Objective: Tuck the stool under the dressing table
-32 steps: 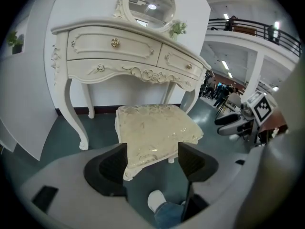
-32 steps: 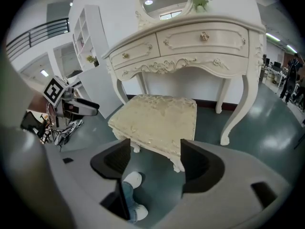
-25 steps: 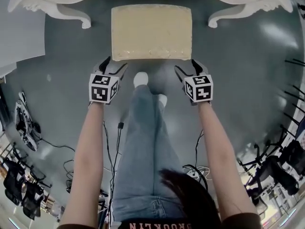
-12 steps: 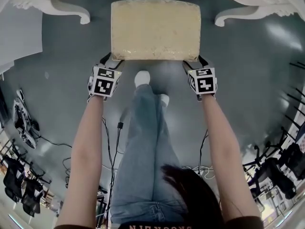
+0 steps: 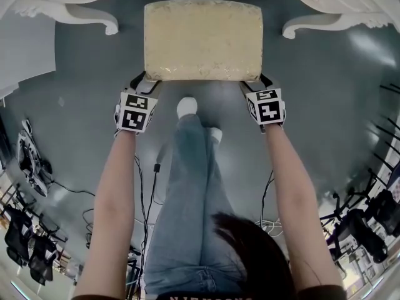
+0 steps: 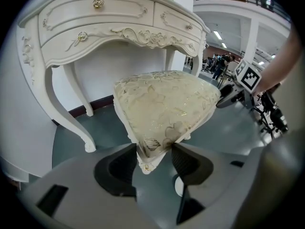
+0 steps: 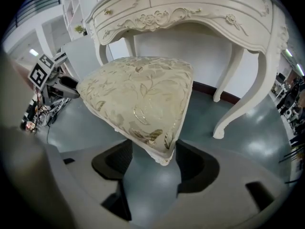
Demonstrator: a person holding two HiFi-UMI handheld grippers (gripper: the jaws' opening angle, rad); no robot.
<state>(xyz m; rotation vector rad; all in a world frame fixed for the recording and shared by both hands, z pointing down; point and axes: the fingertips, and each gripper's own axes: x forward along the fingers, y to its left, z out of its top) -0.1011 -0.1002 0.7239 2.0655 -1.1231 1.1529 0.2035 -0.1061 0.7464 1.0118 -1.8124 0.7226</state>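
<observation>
The stool [image 5: 203,39], with a cream floral cushion, stands on the grey floor between the legs of the white dressing table [image 5: 94,17]. My left gripper [image 5: 145,80] is at its near left corner and my right gripper [image 5: 255,81] at its near right corner. In the left gripper view the stool [image 6: 164,109] has its corner wedged between the jaws of the left gripper [image 6: 154,156], both pads touching it. In the right gripper view the stool's [image 7: 138,94] corner likewise sits in the right gripper [image 7: 153,156]. Both pairs of jaws have just been closing on these corners.
The table's curved legs [image 6: 78,123] [image 7: 238,109] flank the stool. The person's legs and a white shoe [image 5: 186,105] are right behind it, between the grippers. Cables and gear [image 5: 31,161] lie at the left; black stands [image 5: 369,217] crowd the right.
Both grippers have moved forward and down from behind the stool onto its near corners, and their jaws have narrowed around those corners. The stool looks slightly nearer the table.
</observation>
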